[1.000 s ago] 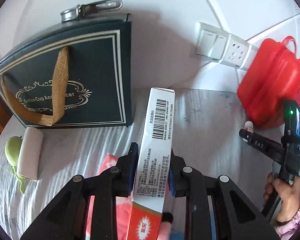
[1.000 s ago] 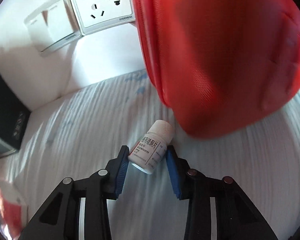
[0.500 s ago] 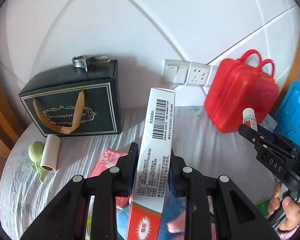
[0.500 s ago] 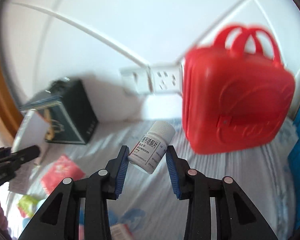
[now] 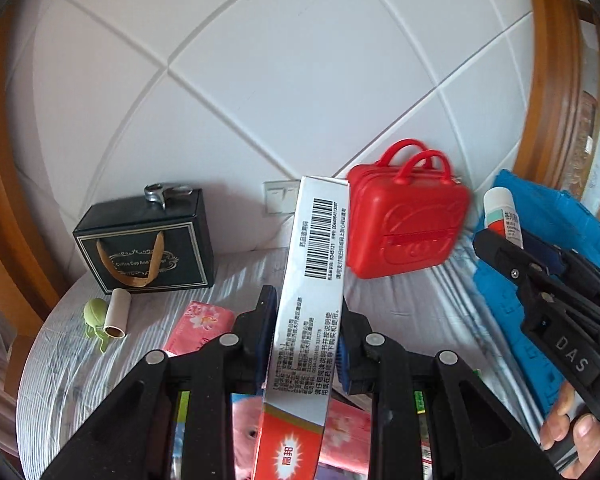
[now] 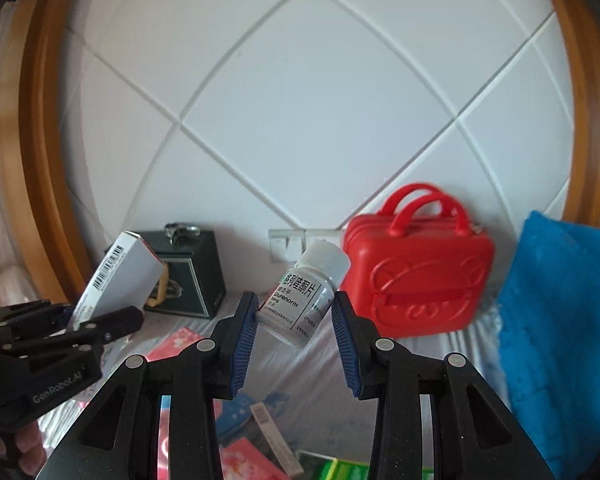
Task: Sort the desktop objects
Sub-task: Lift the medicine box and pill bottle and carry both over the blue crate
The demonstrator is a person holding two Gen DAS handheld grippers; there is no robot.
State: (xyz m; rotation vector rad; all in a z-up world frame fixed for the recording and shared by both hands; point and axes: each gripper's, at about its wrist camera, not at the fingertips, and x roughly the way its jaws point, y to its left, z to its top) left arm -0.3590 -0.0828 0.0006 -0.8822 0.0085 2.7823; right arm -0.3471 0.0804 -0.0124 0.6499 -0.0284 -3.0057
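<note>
left hand-held gripper: clamped on medicine box — raised off the counter
right hand-held gripper: gripping pill bottle, tilted
change: both lifted clear, pulled back from red case — carry stage, placement pending

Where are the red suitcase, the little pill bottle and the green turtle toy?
red suitcase (image 6: 416, 280): right wrist view, front face.
pill bottle (image 6: 300, 300): right wrist view, on its label.
green turtle toy (image 5: 95, 312): left wrist view, its round shell.

Striped bedsheet — red case, gift box.
</note>
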